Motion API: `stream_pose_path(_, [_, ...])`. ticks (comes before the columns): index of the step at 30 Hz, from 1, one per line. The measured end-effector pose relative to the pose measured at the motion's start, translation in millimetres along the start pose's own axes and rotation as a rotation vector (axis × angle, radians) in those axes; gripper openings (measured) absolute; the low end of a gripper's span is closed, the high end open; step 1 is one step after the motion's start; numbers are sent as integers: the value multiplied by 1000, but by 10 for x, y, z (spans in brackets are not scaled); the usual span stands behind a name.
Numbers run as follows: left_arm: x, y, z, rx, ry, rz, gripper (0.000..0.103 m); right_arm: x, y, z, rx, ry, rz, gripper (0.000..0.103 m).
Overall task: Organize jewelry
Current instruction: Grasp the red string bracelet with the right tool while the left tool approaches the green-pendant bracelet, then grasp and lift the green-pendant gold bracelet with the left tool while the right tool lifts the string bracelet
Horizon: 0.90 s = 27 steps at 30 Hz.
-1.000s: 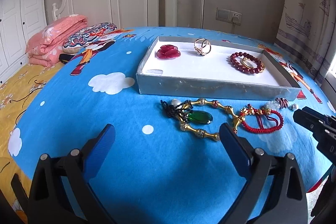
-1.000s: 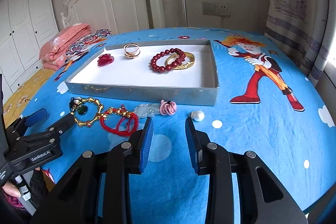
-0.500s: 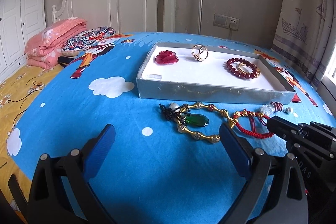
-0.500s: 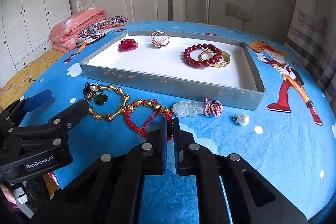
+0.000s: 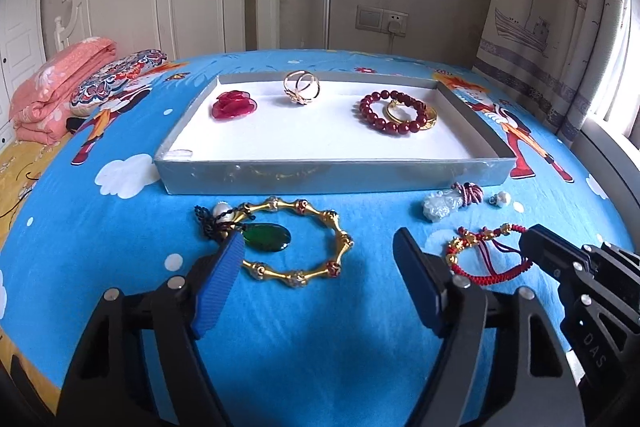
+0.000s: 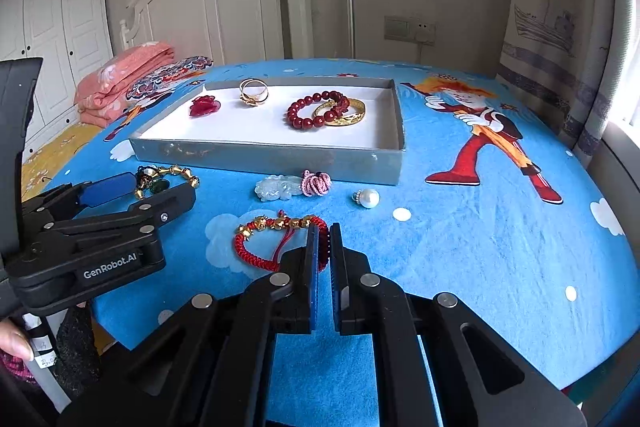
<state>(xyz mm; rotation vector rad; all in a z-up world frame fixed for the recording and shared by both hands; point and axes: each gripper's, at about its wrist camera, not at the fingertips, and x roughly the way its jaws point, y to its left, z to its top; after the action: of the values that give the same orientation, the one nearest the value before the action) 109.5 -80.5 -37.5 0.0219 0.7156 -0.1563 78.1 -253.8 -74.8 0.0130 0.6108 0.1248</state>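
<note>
Apparently right gripper (image 6: pixel 323 247) pinching red cord bracelet (image 6: pixel 260 247).

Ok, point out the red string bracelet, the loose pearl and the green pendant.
red string bracelet (image 6: pixel 256 255), right wrist view, on the red cord at its left curve.
loose pearl (image 6: pixel 369 197), right wrist view, on the middle of the white bead.
green pendant (image 5: pixel 267 237), left wrist view, on the middle of the green stone.

Between my left gripper (image 5: pixel 318 275) fingers lies the gold bangle (image 5: pixel 298 241); the tray's near wall (image 5: pixel 332 177) blocks beyond.
</note>
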Motion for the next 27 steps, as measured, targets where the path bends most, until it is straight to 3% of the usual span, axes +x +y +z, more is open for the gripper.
stream_pose_path(3, [85,-44,-7,9,12,33,58,11,-21,-14,8,5,7,7])
stream_pose_path(5, [116,-74,-23,36,16,47,35,21,-17,-27,12,9,13,7])
stream_pose_path(9, [38,-86,-59,83,6,40,10,48,24,-40,11,20,26,7])
stream_pose_path(18, [-146,226,-180,28,19,-7,13,91,156,-90,21,58,86,8])
stream_pose_path(21, [-123,201,-170,33,10,-2,21,88,147,-89,24,60,87,8])
stream_pose_path(23, [-98,164,-153,39,2,-2,37,95,127,-84,28,60,85,9])
stream_pose_path(24, [-79,138,-144,44,-4,3,38,96,125,-84,28,59,84,9])
stream_pose_path(27, [-29,67,-147,69,-26,25,31,102,150,-90,6,50,71,9])
